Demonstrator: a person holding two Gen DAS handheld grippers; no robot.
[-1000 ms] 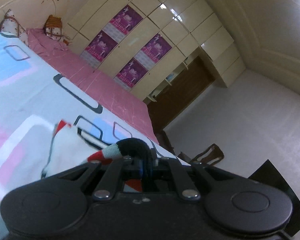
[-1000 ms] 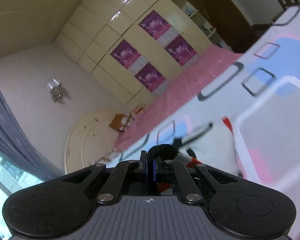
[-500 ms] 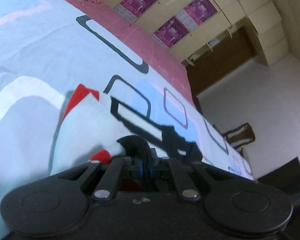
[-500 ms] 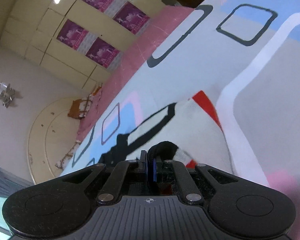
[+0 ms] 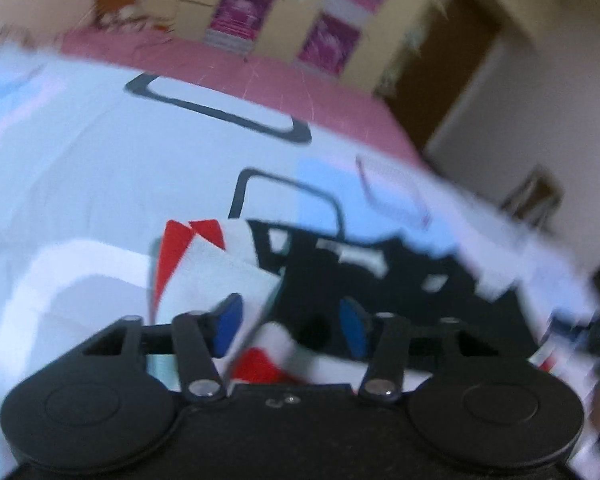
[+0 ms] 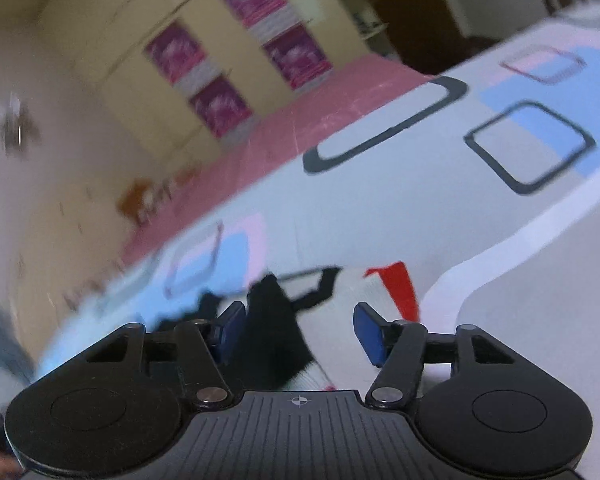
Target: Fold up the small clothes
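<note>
**Both grippers letting go of the folded garment**

Left gripper [image 5: 290, 330] and right gripper [image 6: 300, 332] are opening, pads clear of the small white, red and black garment [image 5: 220, 276] lying between the jaws on the bed [image 5: 100, 168]. Pulling back carelessly could snag and undo the fold. Open bedspread surrounds it; the bed's edge lies well apart.

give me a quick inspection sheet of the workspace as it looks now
surface: bed sheet in white, blue and pink with dark rounded rectangles; pink cover beyond it
job's things: small garment, white, red and black, lying on the sheet
clutter: nothing seen
grippers: left tool and right tool both opening, the garment between the blue pads but not pinched
cables: nothing seen
surroundings: cream wardrobe with magenta posters, dark doorway, wooden chair
</note>
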